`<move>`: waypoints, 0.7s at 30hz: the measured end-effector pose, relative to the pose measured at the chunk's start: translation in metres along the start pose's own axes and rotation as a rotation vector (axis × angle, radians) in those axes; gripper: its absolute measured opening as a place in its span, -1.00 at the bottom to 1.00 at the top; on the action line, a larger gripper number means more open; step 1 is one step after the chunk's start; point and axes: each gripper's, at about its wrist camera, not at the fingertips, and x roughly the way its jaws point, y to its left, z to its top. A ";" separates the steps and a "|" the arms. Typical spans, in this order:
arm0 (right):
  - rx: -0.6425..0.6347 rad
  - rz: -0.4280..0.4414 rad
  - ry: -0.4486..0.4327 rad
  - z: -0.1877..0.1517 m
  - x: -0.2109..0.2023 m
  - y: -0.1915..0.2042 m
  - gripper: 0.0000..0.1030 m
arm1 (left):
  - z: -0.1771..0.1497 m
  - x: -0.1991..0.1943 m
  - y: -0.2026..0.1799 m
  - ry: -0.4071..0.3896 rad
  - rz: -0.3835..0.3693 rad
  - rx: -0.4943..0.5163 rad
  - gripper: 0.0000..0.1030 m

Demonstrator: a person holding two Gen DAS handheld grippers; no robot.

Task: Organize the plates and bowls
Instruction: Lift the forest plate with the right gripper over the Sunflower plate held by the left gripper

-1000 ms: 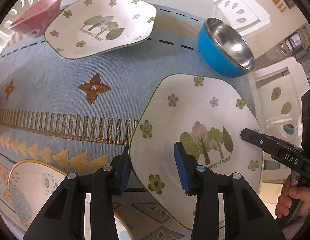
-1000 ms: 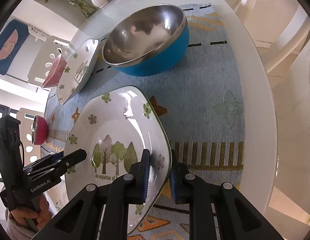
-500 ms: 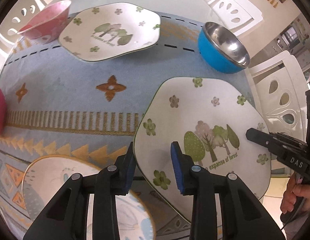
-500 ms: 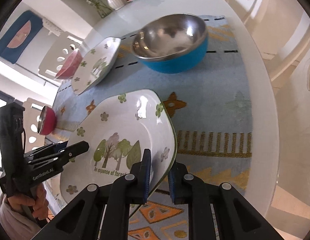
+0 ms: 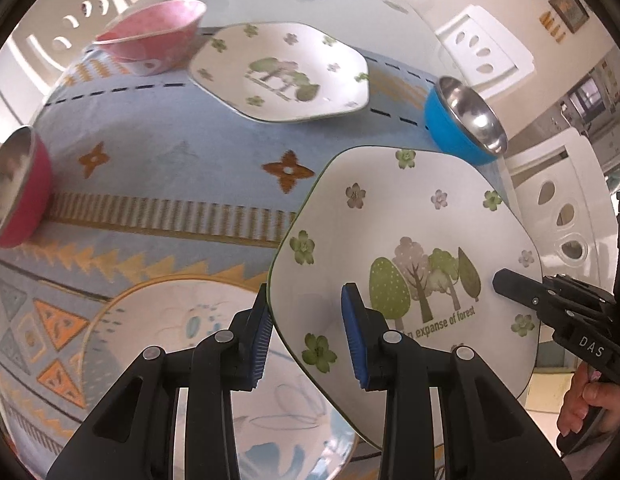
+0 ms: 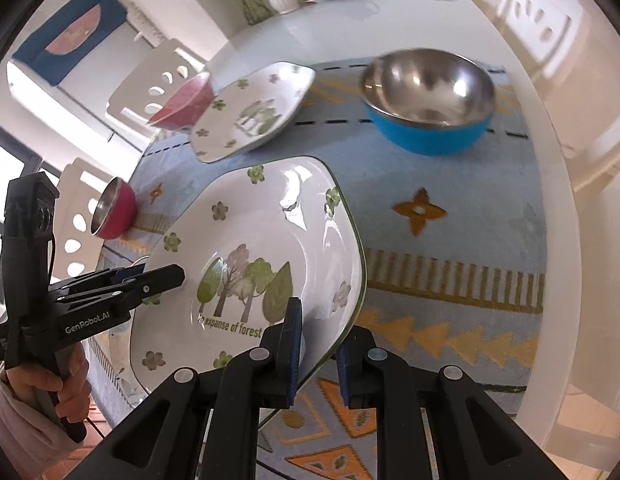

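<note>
While both grippers clamp it, the white hexagonal ceramic plate [image 5: 410,248] with green rim, flower sprigs and a tree print hangs tilted above the blue patterned table runner [image 5: 158,160], near the table's edge. Left gripper [image 5: 306,332] pinches one rim side, right gripper [image 6: 316,344] the opposite side, fingers nearly together on the rim. Both point steeply down. A hand [image 6: 66,392] in a pale sleeve grips the left handle.
</note>
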 end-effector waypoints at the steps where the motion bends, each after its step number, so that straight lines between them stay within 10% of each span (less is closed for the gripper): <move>1: -0.010 0.001 0.000 0.001 0.000 0.005 -0.71 | 0.000 -0.002 0.003 -0.004 -0.001 -0.006 -0.41; 21: -0.081 0.027 0.015 0.000 0.018 0.087 -0.70 | -0.022 -0.043 0.073 -0.042 0.013 -0.081 -0.42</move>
